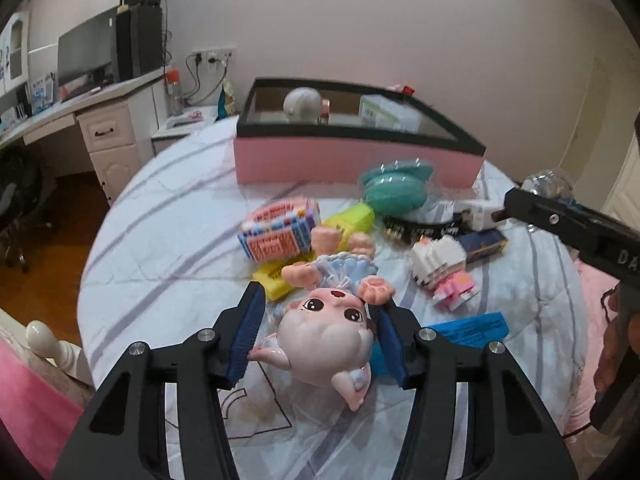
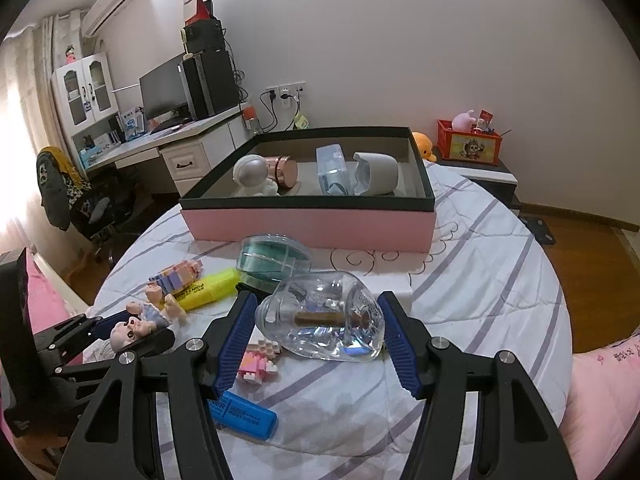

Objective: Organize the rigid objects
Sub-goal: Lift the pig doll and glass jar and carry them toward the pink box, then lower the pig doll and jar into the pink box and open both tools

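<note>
1. Left wrist view: the left gripper [image 1: 316, 334] has its jaws around the head of a glossy pink plastic cat-like doll in a pale blue dress [image 1: 332, 320], which lies on the striped white quilt of the bed [image 1: 168, 216] near its near edge. The right pad touches the head; a narrow gap shows at the left pad, so whether the hold is firm I cannot tell. By my reading, this is the pick-up step for the doll.
2. The next move likely calls for a secure squeeze, then a lift clear of the pile and a carry to the open pink cardboard box with a dark rim [image 1: 352, 156] at the bed's far edge.
3. The doll's legs rest against a yellow highlighter [image 1: 348, 222] and a pink-and-blue brick-built block toy [image 1: 280, 228]; dragging could disturb them.
4. Right wrist view: the right gripper [image 2: 316, 332] holds a clear glass bottle with a small scroll inside [image 2: 324, 320] between its jaws, raised above the quilt.
5. The box already holds several things, yet bare floor shows at its right end.
6. A teal item in a clear case [image 2: 272, 260] lies between the bottle and the box, so the carry should pass above it.
</note>
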